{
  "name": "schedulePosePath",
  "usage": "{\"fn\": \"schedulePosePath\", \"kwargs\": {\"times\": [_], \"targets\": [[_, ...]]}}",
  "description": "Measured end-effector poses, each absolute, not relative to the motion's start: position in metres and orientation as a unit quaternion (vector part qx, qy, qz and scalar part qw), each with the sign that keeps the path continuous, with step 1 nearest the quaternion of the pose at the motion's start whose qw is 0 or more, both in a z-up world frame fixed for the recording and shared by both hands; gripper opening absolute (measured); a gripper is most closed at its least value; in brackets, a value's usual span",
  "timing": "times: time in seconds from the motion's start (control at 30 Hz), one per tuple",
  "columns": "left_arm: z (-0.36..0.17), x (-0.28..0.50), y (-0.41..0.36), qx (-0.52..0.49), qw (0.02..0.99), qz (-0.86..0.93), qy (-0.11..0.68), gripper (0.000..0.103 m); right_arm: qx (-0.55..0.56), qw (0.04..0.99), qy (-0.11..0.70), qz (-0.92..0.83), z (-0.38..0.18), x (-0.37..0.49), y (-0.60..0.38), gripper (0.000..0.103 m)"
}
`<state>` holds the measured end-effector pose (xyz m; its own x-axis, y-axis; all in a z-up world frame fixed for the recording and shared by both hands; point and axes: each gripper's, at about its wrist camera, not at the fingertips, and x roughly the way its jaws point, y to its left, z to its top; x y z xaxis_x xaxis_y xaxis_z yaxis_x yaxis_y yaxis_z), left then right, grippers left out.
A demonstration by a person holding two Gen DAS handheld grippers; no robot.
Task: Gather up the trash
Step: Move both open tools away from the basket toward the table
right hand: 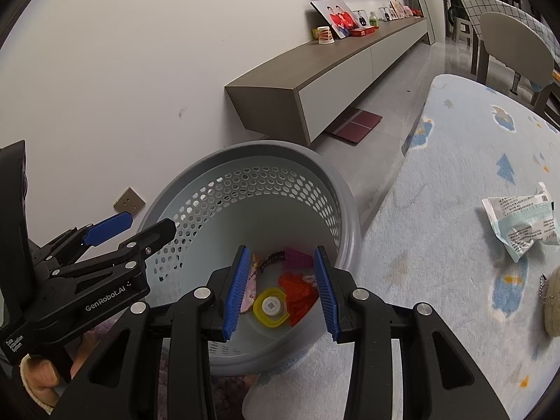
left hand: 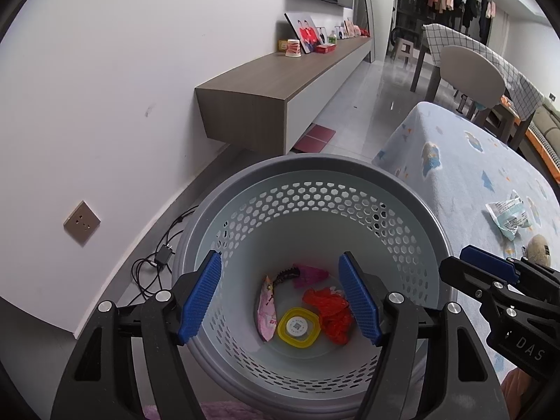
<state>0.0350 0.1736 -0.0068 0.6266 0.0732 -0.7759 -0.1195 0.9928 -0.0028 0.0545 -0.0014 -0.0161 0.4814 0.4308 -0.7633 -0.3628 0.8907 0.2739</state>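
Several trash items are sitting at the bottom of the grey perforated basket (left hand: 413, 189): a yellow lid (left hand: 298, 327) with a white round label in its centre, a crumpled red plastic bag (left hand: 330, 309), a pink printed wrapper (left hand: 266, 315) leaning against the wall, a magenta scrap (left hand: 309, 274) and a dark, ridged strip (left hand: 287, 274). Basket wall is showing hexagonal holes in its upper part, solid lower down, with a wide smooth rim. Basket is standing on the floor, just beside a pale blue rug (right hand: 437, 245) with cloud prints.

One more piece, a crumpled white-and-teal wrapper (right hand: 521, 224), is lying on the rug, well apart from the basket. A beige plush thing (right hand: 554, 301) with a bead chain is lying near it.

Left claw (left hand: 280, 297) is hanging over the basket mouth, released, blue pads wide apart, nothing between them. Right claw (right hand: 283, 290) is hanging beside it, also released, narrower gap, gripping nothing.

Grey wall socket (left hand: 81, 223) and black cables (left hand: 157, 262) are sitting left of the basket.
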Motion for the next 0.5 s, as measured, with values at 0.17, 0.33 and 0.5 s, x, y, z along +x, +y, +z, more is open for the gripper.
{"fn": "schedulePosePath", "kwargs": {"times": [0.17,0.33,0.5], "targets": [[-0.007,0.034,0.173,-0.027,0.902,0.052,0.428,0.070,0.041,0.861,0.455,0.223,-0.015,0.048,-0.005,0.037],[-0.005,0.030,0.170,-0.024,0.905,0.049,0.422,0.070,0.040,0.866,0.452,0.213,-0.011,0.040,-0.008,0.038],[-0.002,0.027,0.167,-0.027,0.908,0.037,0.417,0.070,0.039,0.871,0.447,0.202,-0.006,0.032,-0.016,0.039]]}}
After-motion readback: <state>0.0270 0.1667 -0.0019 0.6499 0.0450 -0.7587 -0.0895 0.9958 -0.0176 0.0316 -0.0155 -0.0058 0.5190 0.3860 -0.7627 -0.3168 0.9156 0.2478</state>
